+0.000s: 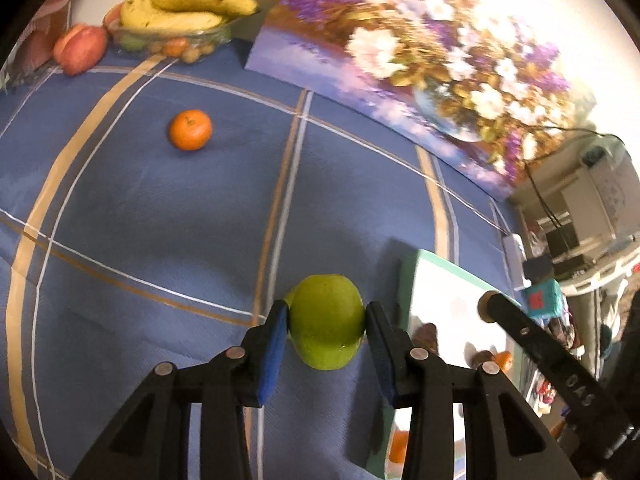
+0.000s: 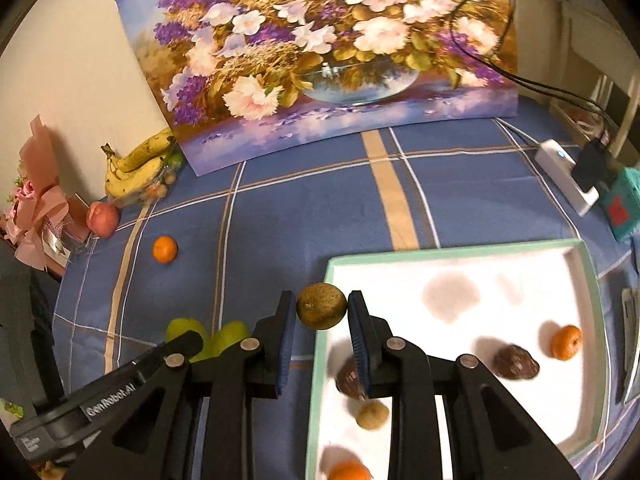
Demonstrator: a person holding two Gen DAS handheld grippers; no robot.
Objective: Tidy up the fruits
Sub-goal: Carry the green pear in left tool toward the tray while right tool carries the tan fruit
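While I sort loose fruit into the tray (image 2: 592, 280), my left hand-held gripper (image 1: 326, 320) clamps a green apple (image 1: 325, 326) beside it; my right hand-held gripper (image 2: 322, 310) pinches a brown fruit (image 2: 321, 306) at the tray's corner.

Left gripper (image 1: 326, 316) clamped tight, both blue pads pressing a green fruit (image 1: 325, 326) w/ fingers pointing fwd and held level. Right gripper (image 2: 322, 308) likewise closed, pads squeezing a brownish-green fruit (image 2: 321, 306); left gripper's black body sits just beside it, lower left.
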